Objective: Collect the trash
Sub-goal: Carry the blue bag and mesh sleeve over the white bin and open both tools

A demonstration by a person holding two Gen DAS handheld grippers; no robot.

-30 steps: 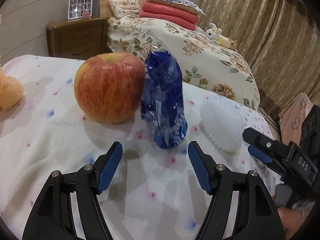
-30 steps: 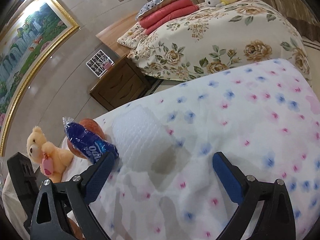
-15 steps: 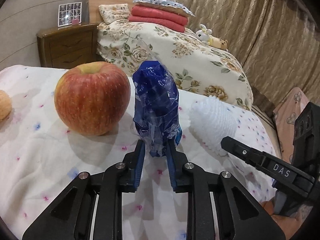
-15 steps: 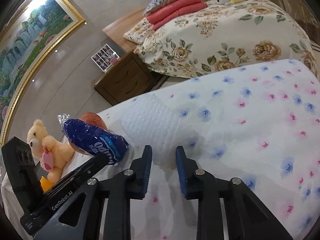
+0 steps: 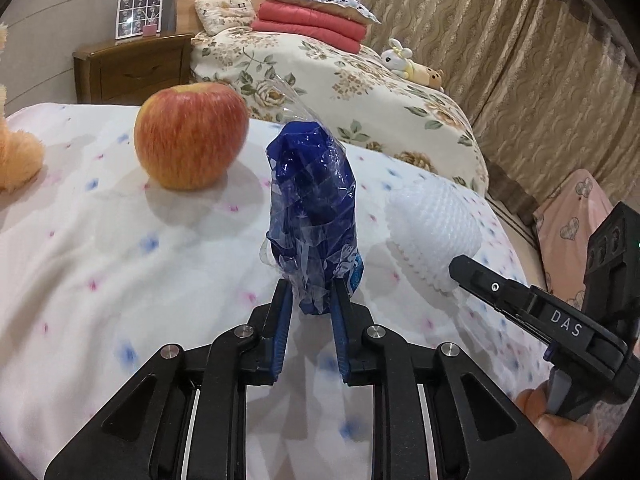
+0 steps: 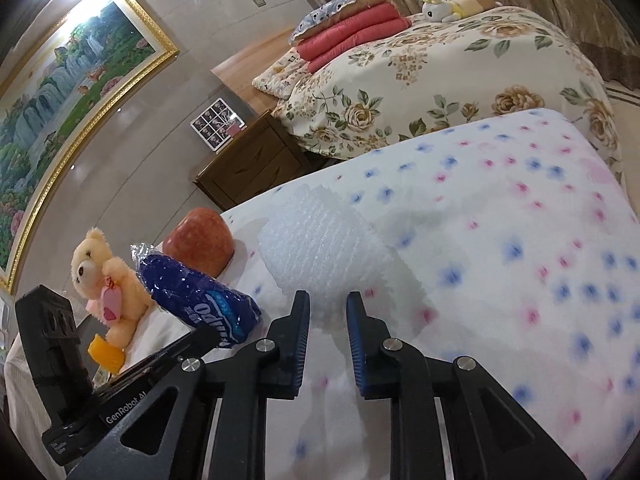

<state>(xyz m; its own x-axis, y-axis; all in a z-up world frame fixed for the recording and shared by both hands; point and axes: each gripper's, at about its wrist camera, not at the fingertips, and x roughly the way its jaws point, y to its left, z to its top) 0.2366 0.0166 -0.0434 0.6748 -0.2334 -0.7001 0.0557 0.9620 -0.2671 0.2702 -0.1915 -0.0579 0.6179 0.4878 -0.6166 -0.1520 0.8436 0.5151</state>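
We read "DAS" in white letters on the black body of the right gripper (image 5: 456, 268) in the left wrist view, "GenRobot.AI" on the left gripper (image 6: 208, 330) in the right wrist view, and only partly legible white lettering on the blue wrapper (image 6: 200, 300).

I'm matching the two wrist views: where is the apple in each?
Left wrist: apple upper left, on the bedspread behind and left of the blue wrapper.
Right wrist: apple left of centre, behind the wrapper, beside the teddy.
Shared landmark: white foam net, right of the wrapper in both.
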